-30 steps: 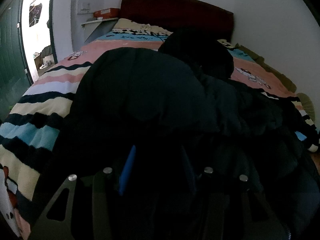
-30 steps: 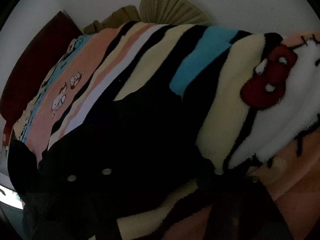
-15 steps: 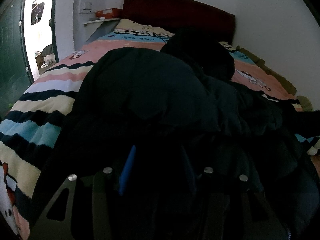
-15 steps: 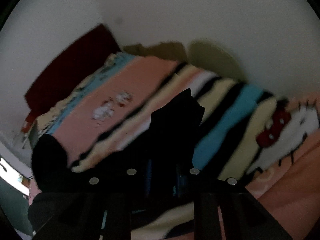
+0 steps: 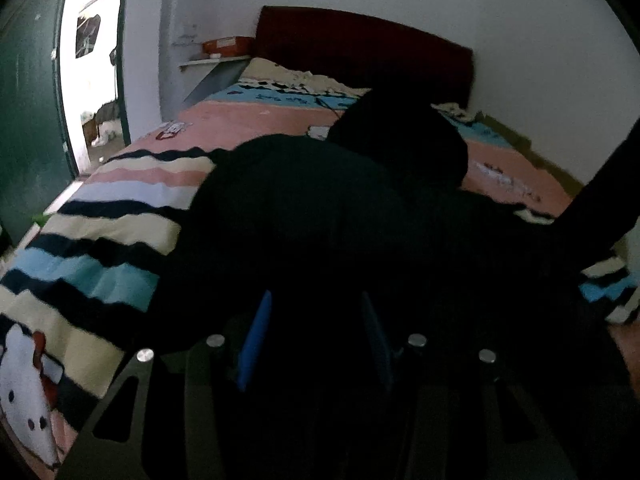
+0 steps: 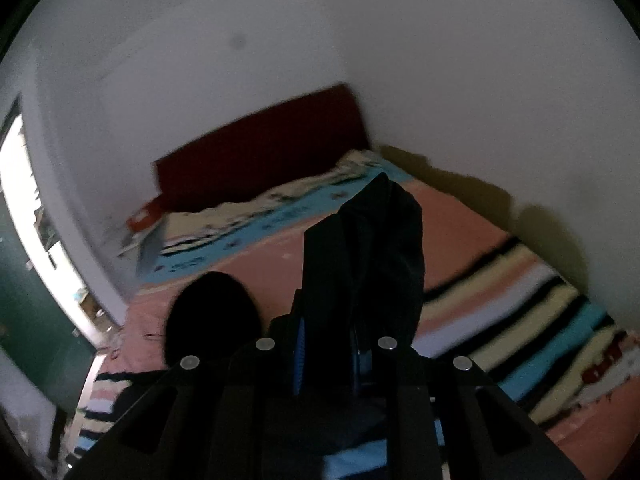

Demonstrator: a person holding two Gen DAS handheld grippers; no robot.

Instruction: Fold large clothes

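A large black jacket (image 5: 300, 208) lies spread on the striped bed blanket (image 5: 120, 224), its hood (image 5: 400, 136) toward the headboard. My left gripper (image 5: 315, 300) is low over the near hem, and dark cloth fills the gap between its blue pads (image 5: 256, 336). My right gripper (image 6: 328, 332) is raised above the bed, shut on a black fold of the jacket (image 6: 368, 248) that sticks up between its fingers. In the left wrist view that lifted part shows as a dark band (image 5: 592, 196) rising to the right edge. The hood (image 6: 212, 316) appears below in the right wrist view.
A dark red headboard (image 5: 360, 48) stands against the white wall. A small shelf holds an orange box (image 5: 226, 45) at the bed's far left. A green door (image 5: 28, 120) and a bright doorway (image 5: 96, 60) lie on the left. The wall runs close along the bed's right side.
My right gripper closed on the black cloth and rose high, its view swinging from the blanket to the headboard. A dark band came up at the right of the left view. The left gripper lifted slightly.
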